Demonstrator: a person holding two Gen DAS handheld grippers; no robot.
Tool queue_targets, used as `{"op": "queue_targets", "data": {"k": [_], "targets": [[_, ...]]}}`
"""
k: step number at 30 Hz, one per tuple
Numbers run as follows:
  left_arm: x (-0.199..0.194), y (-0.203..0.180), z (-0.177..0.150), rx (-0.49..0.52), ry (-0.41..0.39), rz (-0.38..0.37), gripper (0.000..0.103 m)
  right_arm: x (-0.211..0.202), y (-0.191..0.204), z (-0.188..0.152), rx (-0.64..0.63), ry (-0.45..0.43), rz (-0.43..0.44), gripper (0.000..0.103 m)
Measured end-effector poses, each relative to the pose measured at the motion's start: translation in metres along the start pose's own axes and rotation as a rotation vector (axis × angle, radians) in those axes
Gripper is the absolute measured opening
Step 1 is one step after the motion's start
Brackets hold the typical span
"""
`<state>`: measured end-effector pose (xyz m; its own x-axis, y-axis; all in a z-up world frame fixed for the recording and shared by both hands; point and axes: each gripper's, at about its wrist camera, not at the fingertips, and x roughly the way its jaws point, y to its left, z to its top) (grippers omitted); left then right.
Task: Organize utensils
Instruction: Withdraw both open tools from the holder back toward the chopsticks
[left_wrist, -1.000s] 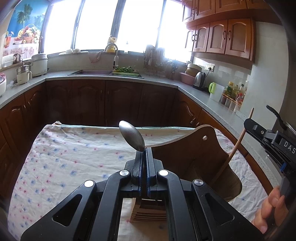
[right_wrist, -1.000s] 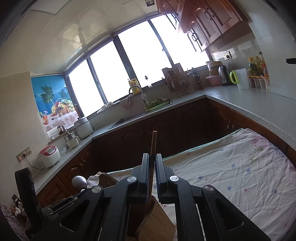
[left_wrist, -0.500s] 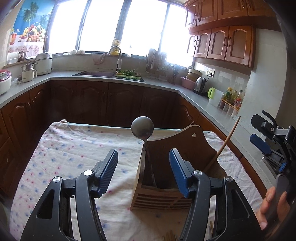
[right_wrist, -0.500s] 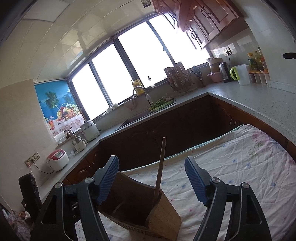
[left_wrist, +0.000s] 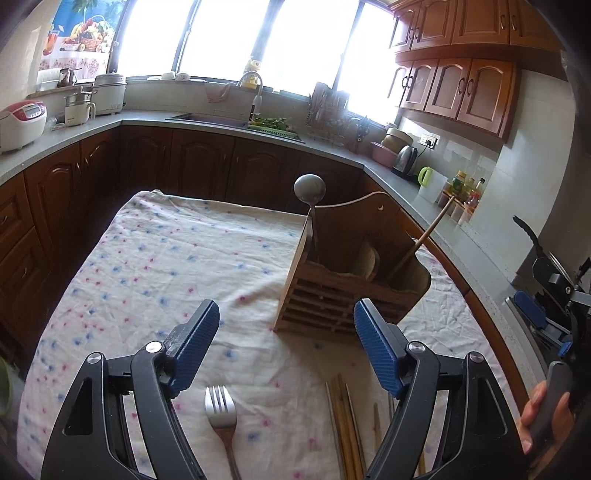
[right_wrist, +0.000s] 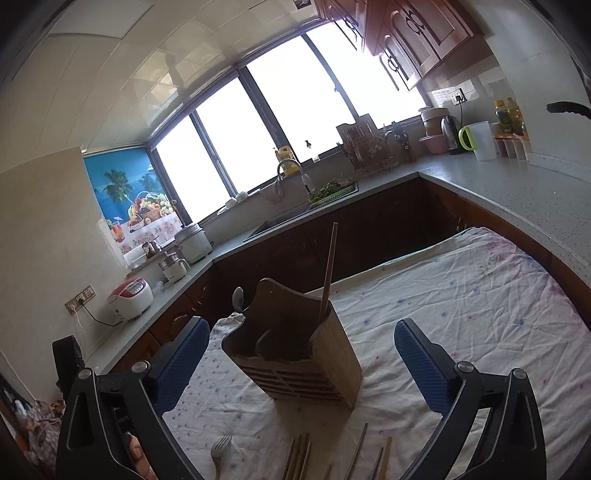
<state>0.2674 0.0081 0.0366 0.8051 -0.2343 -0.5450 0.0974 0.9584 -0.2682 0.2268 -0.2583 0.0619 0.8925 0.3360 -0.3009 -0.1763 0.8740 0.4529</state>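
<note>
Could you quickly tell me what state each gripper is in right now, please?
Left gripper: open, jaws just opened, nothing between them.
Right gripper: open, jaws just opened, holding nothing.

Table (left_wrist: 110, 266), floral cloth: wooden caddy (left_wrist: 332, 302), fork (left_wrist: 221, 410), probably chopsticks (left_wrist: 345, 424).

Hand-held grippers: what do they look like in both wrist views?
Both match. The left hand-held gripper and right hand-held gripper have glossy black plastic linkage arms with triangular cut-outs and silver pivot screws. Each finger carries a blue, finely textured pad. No cables or sleeves show.
</note>
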Motion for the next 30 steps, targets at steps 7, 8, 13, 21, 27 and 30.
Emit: {"op": "queue_targets", "data": {"k": [7,8,13,21,27,30], "targets": [[-0.020,-0.004,-0.037,0.024,0.065,-0.004,0.078,-0.032,-0.002,-0.035,-0.037,0.056,-0.045,0.102],[-0.022,-0.005,-0.042,0.025,0.074,-0.008,0.078,-0.036,-0.004,-0.039,-0.040,0.066,-0.050,0.102],[-0.026,-0.007,-0.063,0.036,0.123,-0.011,0.078,-0.051,-0.013,-0.060,-0.035,0.108,-0.084,0.102],[-0.022,-0.012,-0.084,0.051,0.183,0.003,0.078,-0.059,-0.024,-0.081,-0.019,0.159,-0.132,0.102],[-0.012,-0.015,-0.086,0.052,0.228,0.002,0.078,-0.055,-0.028,-0.082,-0.009,0.177,-0.138,0.101],[-0.007,-0.017,-0.086,0.059,0.244,0.003,0.078,-0.050,-0.028,-0.082,-0.019,0.186,-0.147,0.101]]}}
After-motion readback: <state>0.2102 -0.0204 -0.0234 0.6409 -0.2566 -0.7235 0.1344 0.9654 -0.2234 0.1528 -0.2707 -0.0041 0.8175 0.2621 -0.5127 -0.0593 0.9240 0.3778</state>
